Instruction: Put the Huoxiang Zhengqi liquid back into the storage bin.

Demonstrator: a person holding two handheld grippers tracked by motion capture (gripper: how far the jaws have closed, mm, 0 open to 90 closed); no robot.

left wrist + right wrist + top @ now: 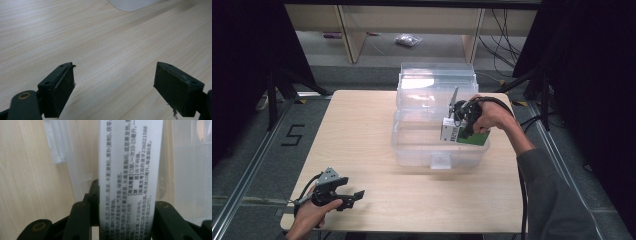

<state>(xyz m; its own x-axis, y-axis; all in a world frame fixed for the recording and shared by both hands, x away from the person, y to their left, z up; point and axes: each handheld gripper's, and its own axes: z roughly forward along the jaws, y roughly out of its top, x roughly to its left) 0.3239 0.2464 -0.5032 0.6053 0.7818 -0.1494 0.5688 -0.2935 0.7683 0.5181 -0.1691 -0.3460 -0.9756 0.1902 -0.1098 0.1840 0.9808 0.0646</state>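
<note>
White-green carton (451, 131) inside clear bin (412, 150)

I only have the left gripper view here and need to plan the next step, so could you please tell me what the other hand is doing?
Observer: The right claw is shut on a white and green box, held inside the clear plastic bin.
Operator: Thanks. Is the bin's lid on?
Observer: No, the lid stands open at the far side.
Operator: And where is my left claw relative to the bin?
Observer: The left claw is open, near the table's front left corner, apart from the bin.
</note>
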